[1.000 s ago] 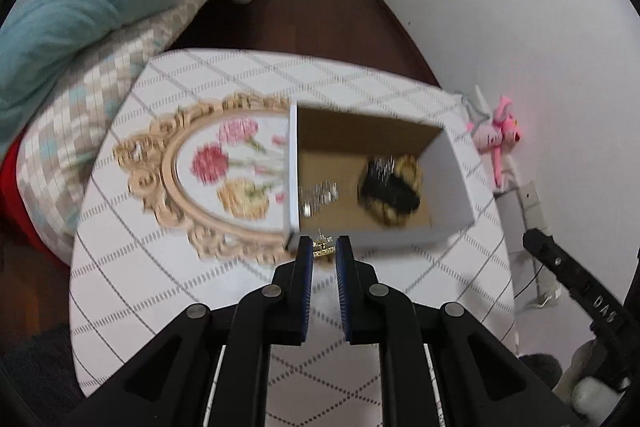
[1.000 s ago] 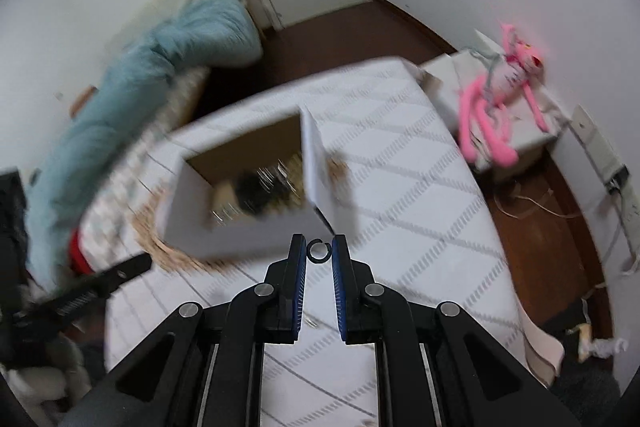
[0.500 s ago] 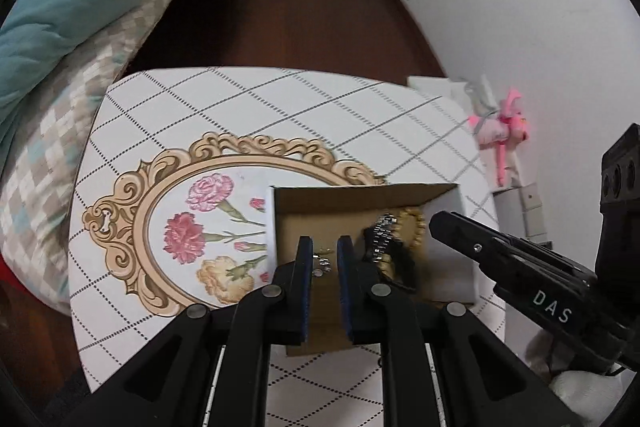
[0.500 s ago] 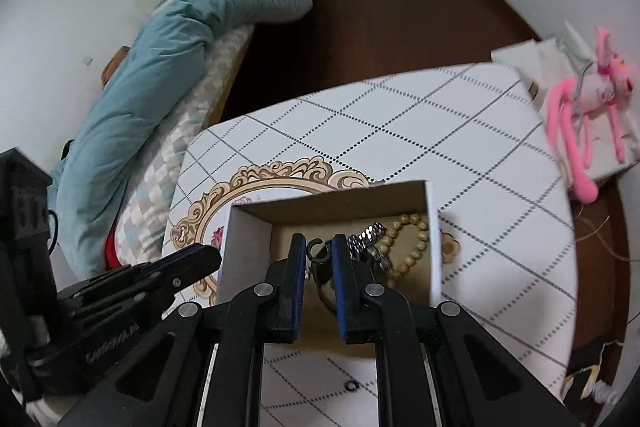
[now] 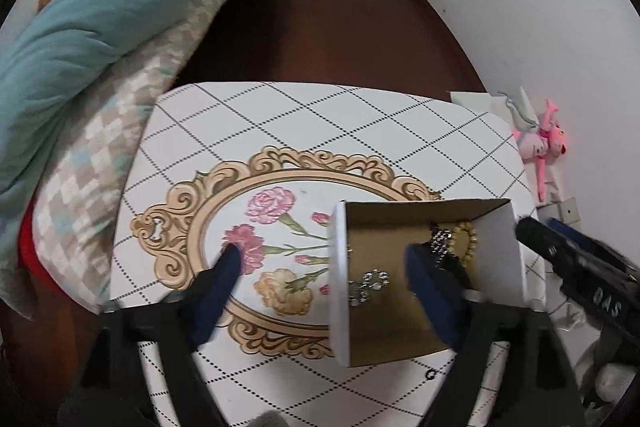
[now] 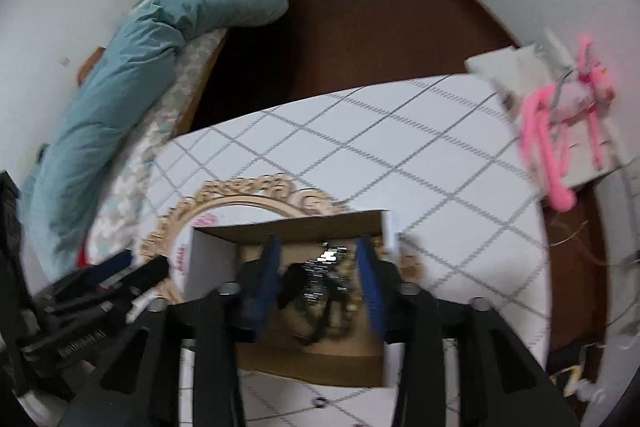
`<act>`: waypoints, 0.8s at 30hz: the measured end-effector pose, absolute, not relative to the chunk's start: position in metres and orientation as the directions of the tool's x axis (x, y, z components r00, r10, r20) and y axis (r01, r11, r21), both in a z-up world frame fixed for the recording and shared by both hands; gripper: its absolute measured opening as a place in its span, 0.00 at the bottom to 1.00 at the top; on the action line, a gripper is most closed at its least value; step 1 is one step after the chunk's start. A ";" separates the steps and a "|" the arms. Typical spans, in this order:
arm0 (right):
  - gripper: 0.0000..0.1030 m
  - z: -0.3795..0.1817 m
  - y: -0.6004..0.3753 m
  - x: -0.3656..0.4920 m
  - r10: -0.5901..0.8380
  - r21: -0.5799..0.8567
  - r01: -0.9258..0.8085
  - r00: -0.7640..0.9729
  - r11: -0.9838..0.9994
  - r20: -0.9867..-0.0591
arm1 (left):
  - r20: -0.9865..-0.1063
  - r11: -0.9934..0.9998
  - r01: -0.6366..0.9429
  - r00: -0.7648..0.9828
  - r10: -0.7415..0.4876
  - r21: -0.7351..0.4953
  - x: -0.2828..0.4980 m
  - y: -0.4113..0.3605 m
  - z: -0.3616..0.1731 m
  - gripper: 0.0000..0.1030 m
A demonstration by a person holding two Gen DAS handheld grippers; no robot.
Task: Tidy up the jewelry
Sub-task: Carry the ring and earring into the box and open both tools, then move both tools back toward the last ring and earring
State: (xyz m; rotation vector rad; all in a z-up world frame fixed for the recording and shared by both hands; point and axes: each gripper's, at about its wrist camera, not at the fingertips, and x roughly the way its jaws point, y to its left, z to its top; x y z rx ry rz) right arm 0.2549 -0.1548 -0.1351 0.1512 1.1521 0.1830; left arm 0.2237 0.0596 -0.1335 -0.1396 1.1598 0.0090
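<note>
An open cardboard box with white outer walls stands on the table, partly over the floral frame print. Inside lie small silver earrings, a silver chain piece and a beaded bracelet. My left gripper is open and empty, its jaws spread across the box's left wall. My right gripper is open above the box, over the silver chain and dark jewelry. A small dark ring lies on the table in front of the box.
The table has a white diamond-grid cover with a gold oval frame and pink flowers. A bed with a teal duvet is to the left. A pink plush toy is at the right. Dark floor lies beyond.
Both grippers have opened wide over the box. The earring piece that the left gripper held now lies inside the box. The ring that the right gripper held is out of its jaws.
</note>
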 end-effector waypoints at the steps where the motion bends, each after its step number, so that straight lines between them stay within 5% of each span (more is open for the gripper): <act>1: 0.75 -0.134 -0.154 0.250 0.164 0.150 -0.067 0.405 0.986 -0.899 | -0.911 0.993 -0.080 0.409 -0.049 -0.090 0.221 0.059 -0.134 0.98; 3: 0.91 -0.135 -0.152 0.242 0.080 0.054 -0.074 0.417 0.996 -0.905 | -0.906 0.995 -0.079 0.424 -0.017 -0.056 0.214 0.057 -0.136 0.99; 6: 0.98 -0.138 -0.148 0.229 -0.005 -0.048 -0.093 0.419 0.995 -0.908 | -0.902 0.997 -0.080 0.432 0.013 -0.023 0.207 0.054 -0.138 0.99; 24: 1.00 -0.084 -0.154 0.161 -0.022 -0.068 -0.064 0.541 0.996 -0.841 | -0.872 0.998 -0.056 0.490 0.009 -0.021 0.153 0.039 -0.103 1.00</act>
